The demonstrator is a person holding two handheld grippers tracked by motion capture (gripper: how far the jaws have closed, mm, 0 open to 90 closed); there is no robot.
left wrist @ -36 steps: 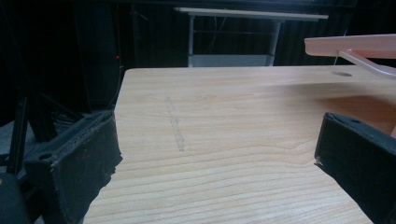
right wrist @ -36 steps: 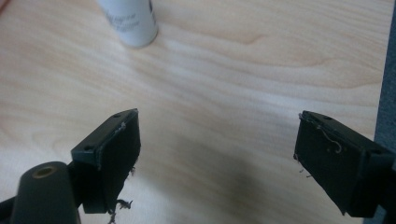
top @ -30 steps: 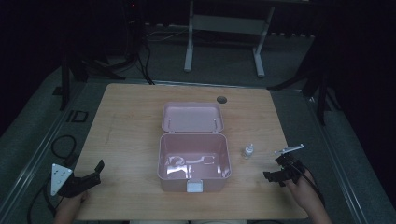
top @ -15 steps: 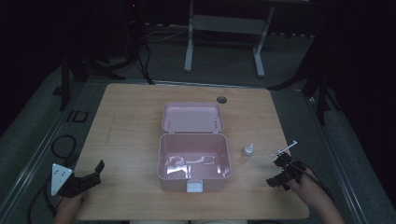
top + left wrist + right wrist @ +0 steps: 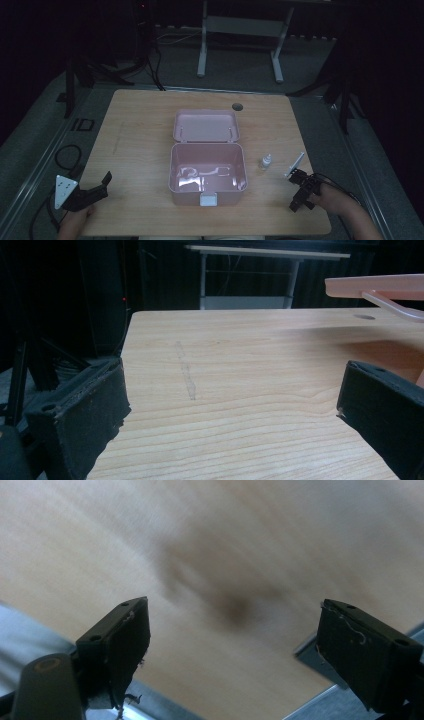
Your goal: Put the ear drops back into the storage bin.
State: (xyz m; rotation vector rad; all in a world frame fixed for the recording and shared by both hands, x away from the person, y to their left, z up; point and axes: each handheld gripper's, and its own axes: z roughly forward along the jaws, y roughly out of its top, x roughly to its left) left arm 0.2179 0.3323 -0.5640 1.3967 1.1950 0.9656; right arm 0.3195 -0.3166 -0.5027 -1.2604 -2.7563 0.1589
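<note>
Two grippers: left gripper sits at the near-left corner of the wooden table, right gripper at the near-right corner, tipped down toward the tabletop.
Left gripper state: jaws spread wide in its own view, bare wood between them, holding nothing.
Right gripper state: jaws also wide apart, nothing between them, just blurry wood and the table edge below.
Pink box: open, lid laid back flat, roughly midway between the two grippers and a bit ahead of both.
Inside the box: something pale or clear lies on the bottom, too glary to make out.
Small bottle: upright, just ahead and to the left of the right gripper, apart from the box.
Thin white strip: right by the right gripper's front end, can't tell what it is or if it touches.
Writing: no readable brand or label on anything; the white latch tab on the box front looks blank.
Cut off: left gripper view catches only the box's lid edge at upper right.
</note>
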